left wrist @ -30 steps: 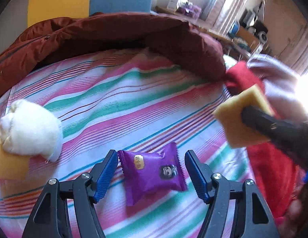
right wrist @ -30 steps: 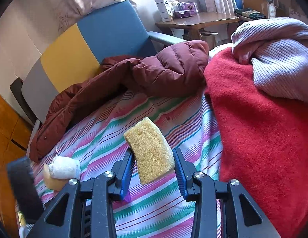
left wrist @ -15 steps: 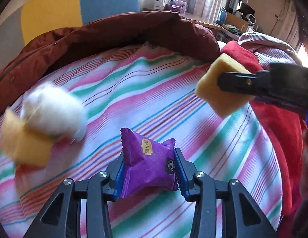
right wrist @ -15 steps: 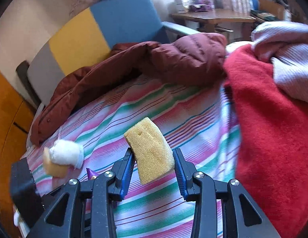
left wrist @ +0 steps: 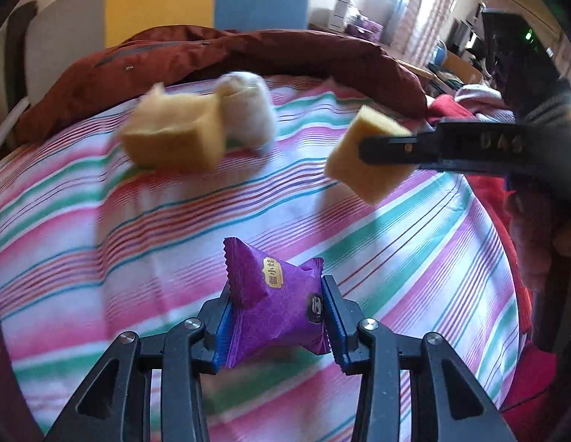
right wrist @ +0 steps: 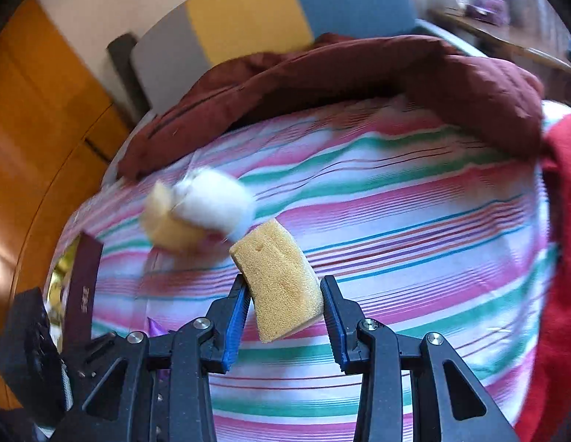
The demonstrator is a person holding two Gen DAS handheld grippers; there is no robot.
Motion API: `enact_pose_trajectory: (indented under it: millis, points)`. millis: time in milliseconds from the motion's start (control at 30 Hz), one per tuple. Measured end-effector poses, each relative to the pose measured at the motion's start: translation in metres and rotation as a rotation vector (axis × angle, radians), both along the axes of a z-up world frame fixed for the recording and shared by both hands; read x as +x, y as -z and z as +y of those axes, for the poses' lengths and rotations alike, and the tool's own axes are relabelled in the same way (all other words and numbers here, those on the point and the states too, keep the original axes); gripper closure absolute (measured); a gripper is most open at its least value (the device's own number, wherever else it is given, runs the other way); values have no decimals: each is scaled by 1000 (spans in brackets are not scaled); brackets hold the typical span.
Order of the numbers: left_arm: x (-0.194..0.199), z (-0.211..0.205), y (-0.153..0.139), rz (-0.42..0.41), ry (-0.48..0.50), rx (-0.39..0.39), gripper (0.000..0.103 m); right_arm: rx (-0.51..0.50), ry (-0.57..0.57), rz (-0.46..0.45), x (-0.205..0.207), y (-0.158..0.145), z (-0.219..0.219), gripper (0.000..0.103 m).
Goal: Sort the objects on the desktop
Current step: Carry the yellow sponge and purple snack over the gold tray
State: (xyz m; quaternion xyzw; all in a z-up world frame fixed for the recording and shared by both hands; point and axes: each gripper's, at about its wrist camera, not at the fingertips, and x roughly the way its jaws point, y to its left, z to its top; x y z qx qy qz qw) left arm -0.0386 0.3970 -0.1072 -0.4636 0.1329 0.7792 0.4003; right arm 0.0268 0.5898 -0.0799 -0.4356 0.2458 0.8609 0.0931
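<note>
Your left claw [left wrist: 274, 307] is clamped on the purple snack packet [left wrist: 276, 304]; your right claw [right wrist: 283, 294] grips a yellow sponge [right wrist: 279, 287]. At eleven o'clock, another sponge [left wrist: 175, 138] and cotton ball [left wrist: 246, 108] already sit grouped on the striped bed [left wrist: 414, 258]; both held items await placing.

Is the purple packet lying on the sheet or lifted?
Lifted: the purple packet sits pinched between the left tool, clear of the striped sheet.
</note>
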Motion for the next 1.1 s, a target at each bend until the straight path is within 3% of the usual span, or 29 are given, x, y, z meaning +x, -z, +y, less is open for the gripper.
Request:
enact_pose_trajectory:
  millis: [400, 1100]
  points:
    - [14, -56, -14, 27, -50, 28, 60, -8, -69, -28, -7, 8, -28, 63]
    - [15, -146, -60, 70, -150, 157, 60, -63, -127, 30, -7, -28, -112, 64]
